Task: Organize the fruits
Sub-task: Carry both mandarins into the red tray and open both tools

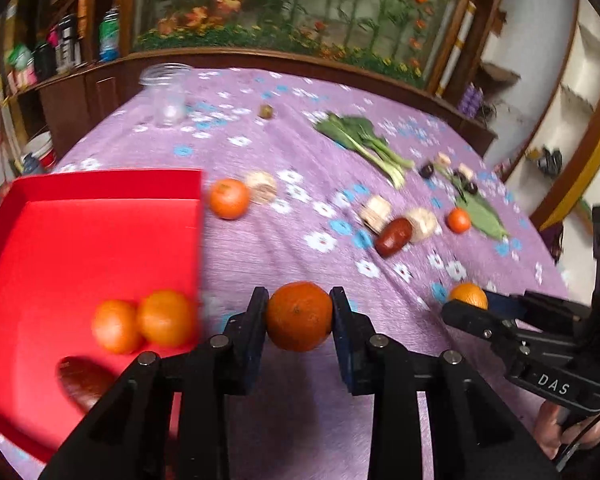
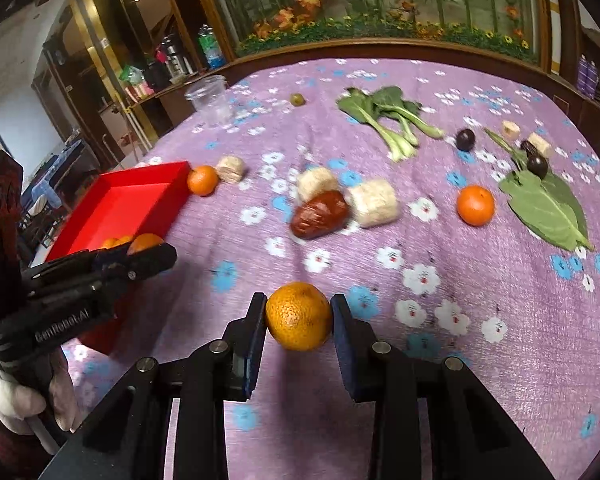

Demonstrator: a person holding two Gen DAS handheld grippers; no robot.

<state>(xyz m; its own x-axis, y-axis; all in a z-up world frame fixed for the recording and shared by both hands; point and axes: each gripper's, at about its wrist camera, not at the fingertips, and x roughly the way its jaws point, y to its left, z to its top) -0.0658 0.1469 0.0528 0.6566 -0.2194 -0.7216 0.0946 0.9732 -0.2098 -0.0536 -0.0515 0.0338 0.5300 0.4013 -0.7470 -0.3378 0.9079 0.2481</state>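
both tongs are clamped: left gripper point(image 1: 299, 312) on a round orange mandarin point(image 1: 299, 316), right gripper point(image 2: 299, 314) on a paler orange mandarin point(image 2: 299, 316). next i judge both go into the red plastic tray point(image 1: 100, 240), left of frame.

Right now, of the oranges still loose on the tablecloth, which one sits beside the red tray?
The orange at the red tray's far corner, beside a beige chunk. The other loose orange lies by the big green leaf.

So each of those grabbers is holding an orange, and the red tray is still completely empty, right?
Not quite. Each grabber does hold an orange, left gripper and right gripper, but the red tray is not empty: the left wrist view shows two oranges and a dark reddish fruit already in it.
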